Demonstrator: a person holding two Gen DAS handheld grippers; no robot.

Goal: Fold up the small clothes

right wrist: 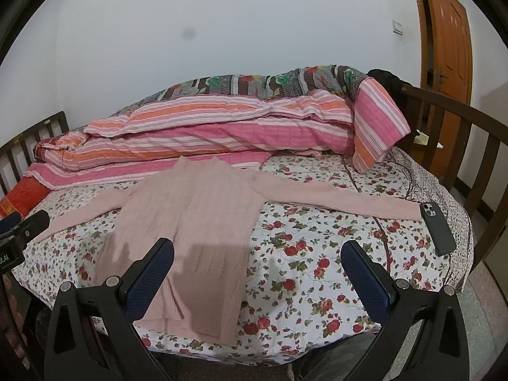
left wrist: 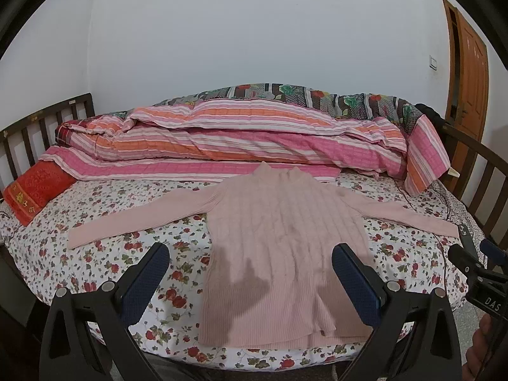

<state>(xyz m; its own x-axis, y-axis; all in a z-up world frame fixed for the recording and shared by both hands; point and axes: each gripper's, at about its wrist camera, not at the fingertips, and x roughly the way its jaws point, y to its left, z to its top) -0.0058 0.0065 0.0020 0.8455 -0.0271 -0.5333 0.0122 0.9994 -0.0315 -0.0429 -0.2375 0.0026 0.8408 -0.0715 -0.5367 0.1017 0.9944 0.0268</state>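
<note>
A pink ribbed turtleneck sweater lies flat on the floral bed sheet, both sleeves spread out sideways, hem toward me. It also shows in the right wrist view. My left gripper is open and empty, held above the sweater's lower body. My right gripper is open and empty, above the sweater's right hem side and the sheet. The right gripper also shows at the edge of the left wrist view, and the left gripper at the edge of the right wrist view.
A rolled striped pink and orange quilt lies along the far side of the bed. A red pillow sits at the left. A dark phone lies by the right sleeve end. Wooden rails border the bed; a door is at right.
</note>
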